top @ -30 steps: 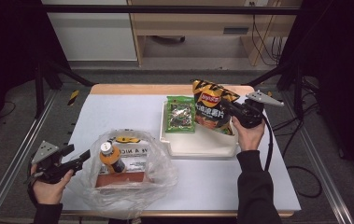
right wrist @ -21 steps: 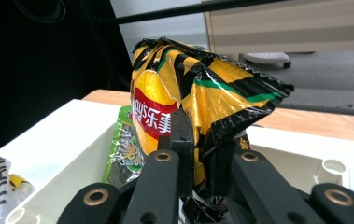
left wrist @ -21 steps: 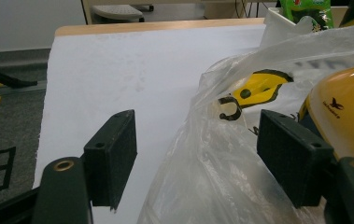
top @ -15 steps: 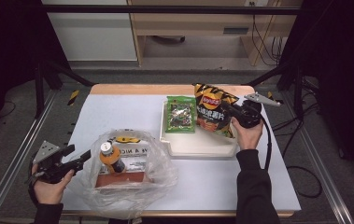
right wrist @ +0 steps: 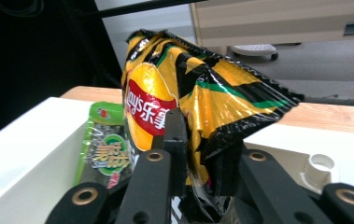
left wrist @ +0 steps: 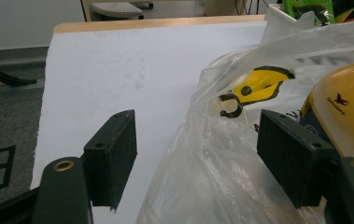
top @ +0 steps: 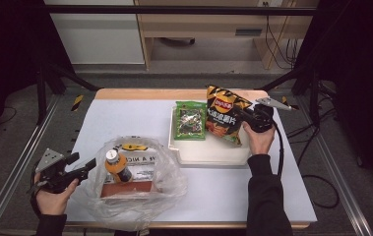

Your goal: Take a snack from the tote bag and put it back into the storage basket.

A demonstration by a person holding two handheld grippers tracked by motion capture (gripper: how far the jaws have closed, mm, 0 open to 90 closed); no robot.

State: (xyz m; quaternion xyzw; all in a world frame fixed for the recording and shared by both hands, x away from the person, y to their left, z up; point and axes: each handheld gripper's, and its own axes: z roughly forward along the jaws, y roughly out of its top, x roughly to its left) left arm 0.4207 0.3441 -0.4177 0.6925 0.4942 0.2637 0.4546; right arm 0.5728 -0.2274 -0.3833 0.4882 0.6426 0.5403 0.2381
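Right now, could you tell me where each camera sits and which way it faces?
High view: above the person's side, looking forward and down on the table; both forearms show.
Left gripper view: rides the left tool, open, facing the plastic bag.
Right gripper view: rides the right tool, shut on the chip bag.
High and right gripper views share the chip bag and green packet.

The chip bag's [right wrist: 184,98] lower edge is hidden behind the right gripper's [right wrist: 198,154] jaws; the bottle [left wrist: 347,100] is cut off by the picture's edge.
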